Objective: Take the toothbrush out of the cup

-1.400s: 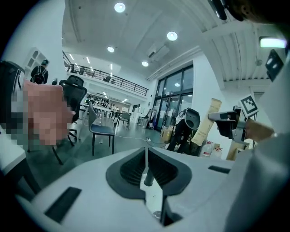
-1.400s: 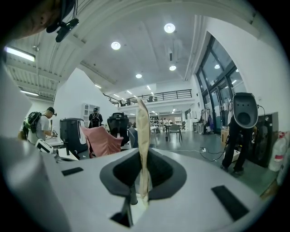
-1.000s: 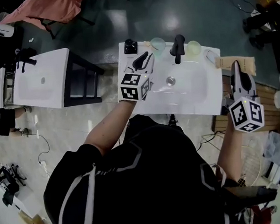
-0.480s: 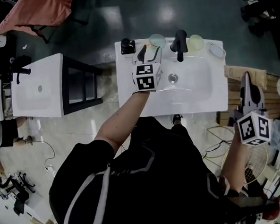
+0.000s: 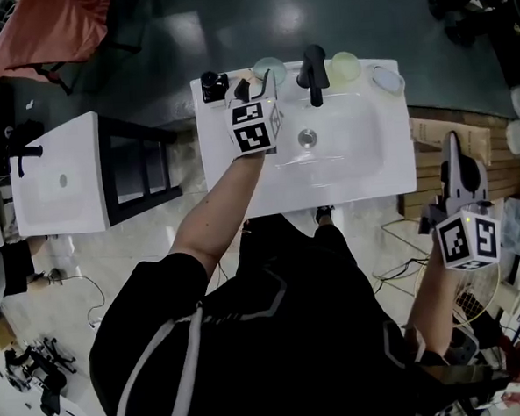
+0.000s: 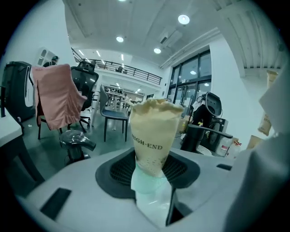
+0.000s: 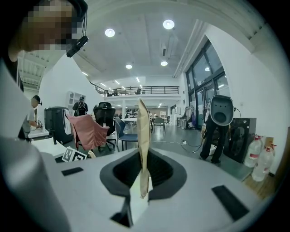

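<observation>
At the far rim of the white sink [image 5: 363,177], left of the black faucet [image 5: 311,66]: one pale green cup [image 5: 268,68], with the left gripper [image 5: 250,89] just beside it and that gripper's marker cube [image 5: 255,128] on the near side. Toothbrush: cannot be made out in any view; anything at the cup is too small to tell from the head view. Left gripper jaws: spread and closing, nothing seen between them. Its cream pad [image 6: 152,131] faces the camera broadside, printed "HIGH-END" in dark capitals above a field of small dots. Right of the faucet: a second, yellow-green cup [image 5: 345,64], then a clear round dish [image 5: 387,80]. Far left corner of the sink: a small black object [image 5: 214,84]. Right gripper [image 5: 455,151]: well apart from the sink, off its right side, over wooden boards [image 5: 427,135]; jaws pressed together, pads seen edge-on, pinching nothing.
</observation>
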The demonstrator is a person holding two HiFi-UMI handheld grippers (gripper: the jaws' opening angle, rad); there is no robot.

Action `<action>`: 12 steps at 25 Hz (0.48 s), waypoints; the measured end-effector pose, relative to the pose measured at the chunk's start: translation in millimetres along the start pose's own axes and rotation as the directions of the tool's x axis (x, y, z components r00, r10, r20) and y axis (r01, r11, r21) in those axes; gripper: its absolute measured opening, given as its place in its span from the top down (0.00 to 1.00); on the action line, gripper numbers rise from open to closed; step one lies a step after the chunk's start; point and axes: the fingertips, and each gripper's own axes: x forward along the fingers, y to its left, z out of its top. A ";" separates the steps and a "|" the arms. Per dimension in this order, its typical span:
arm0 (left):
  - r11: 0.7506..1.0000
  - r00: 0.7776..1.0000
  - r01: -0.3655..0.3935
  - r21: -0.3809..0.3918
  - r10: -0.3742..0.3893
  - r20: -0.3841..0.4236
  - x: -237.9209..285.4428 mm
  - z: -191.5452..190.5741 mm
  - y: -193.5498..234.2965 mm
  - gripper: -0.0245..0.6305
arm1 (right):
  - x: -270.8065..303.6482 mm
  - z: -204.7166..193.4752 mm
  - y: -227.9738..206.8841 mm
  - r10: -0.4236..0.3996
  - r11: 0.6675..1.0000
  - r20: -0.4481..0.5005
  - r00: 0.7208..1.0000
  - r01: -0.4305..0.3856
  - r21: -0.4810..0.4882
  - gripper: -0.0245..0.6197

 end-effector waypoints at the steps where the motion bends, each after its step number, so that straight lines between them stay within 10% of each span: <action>1: 1.000 1.000 -0.008 0.001 0.008 0.001 0.3 1.3 1.8 0.72 | -0.6 -0.4 -1.3 -0.003 1.000 0.001 1.000 0.003 0.002 0.90; 12: 0.998 1.000 0.011 0.065 -0.010 -0.019 2.2 15.8 -4.2 0.89 | 8.5 7.9 -3.8 0.039 0.999 0.032 0.999 -0.040 0.026 0.90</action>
